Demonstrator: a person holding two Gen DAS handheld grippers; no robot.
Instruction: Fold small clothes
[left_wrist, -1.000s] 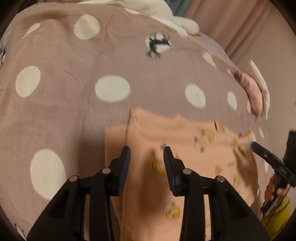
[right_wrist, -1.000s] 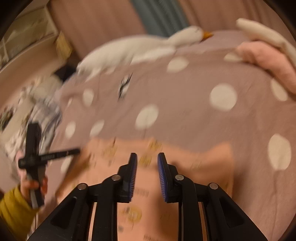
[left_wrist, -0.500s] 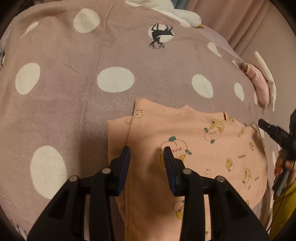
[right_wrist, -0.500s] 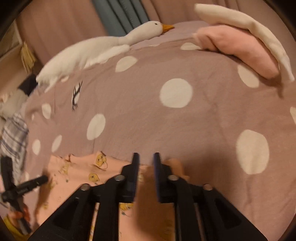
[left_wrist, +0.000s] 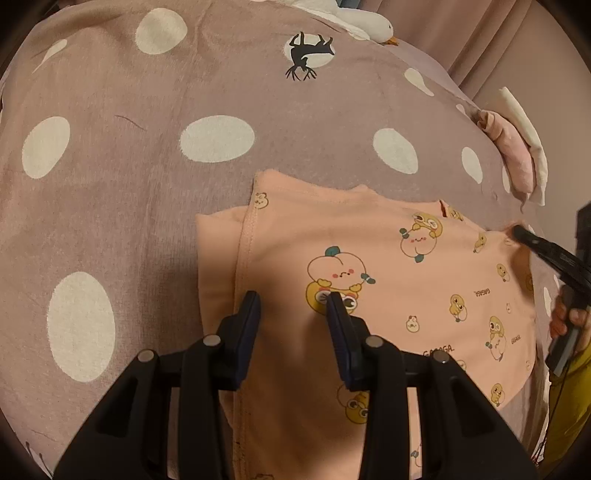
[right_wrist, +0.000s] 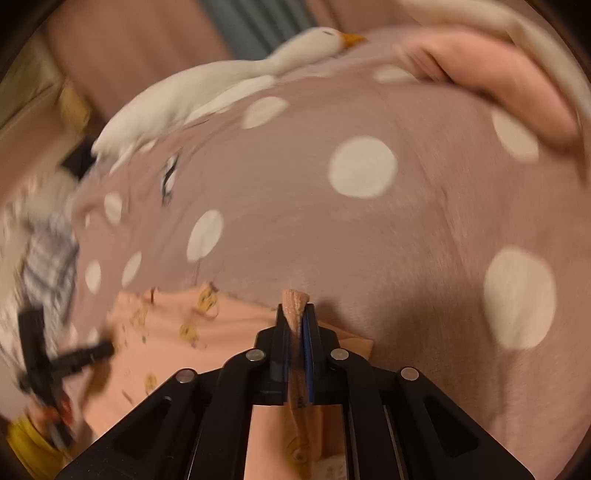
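A small peach garment (left_wrist: 388, 280) printed with yellow ducks lies on the mauve polka-dot bedspread (left_wrist: 147, 184); its left part is folded over. My left gripper (left_wrist: 292, 306) is open and empty, hovering just above the garment's left side. My right gripper (right_wrist: 295, 314) is shut on the garment's ribbed peach edge (right_wrist: 294, 301), which pokes out between the jaws. In the left wrist view the right gripper (left_wrist: 521, 233) reaches the garment's far right corner. The garment also shows in the right wrist view (right_wrist: 177, 332), where the left gripper (right_wrist: 107, 347) appears blurred at the left.
A white goose plush (right_wrist: 229, 88) lies at the bed's far edge. A pink folded cloth with a white one on it (left_wrist: 517, 155) sits at the right edge. Checked cloth (right_wrist: 48, 254) lies off the left side. Curtains hang behind.
My right gripper has closed on the garment's edge at its right corner. My left gripper stayed open and settled over the garment's left side.
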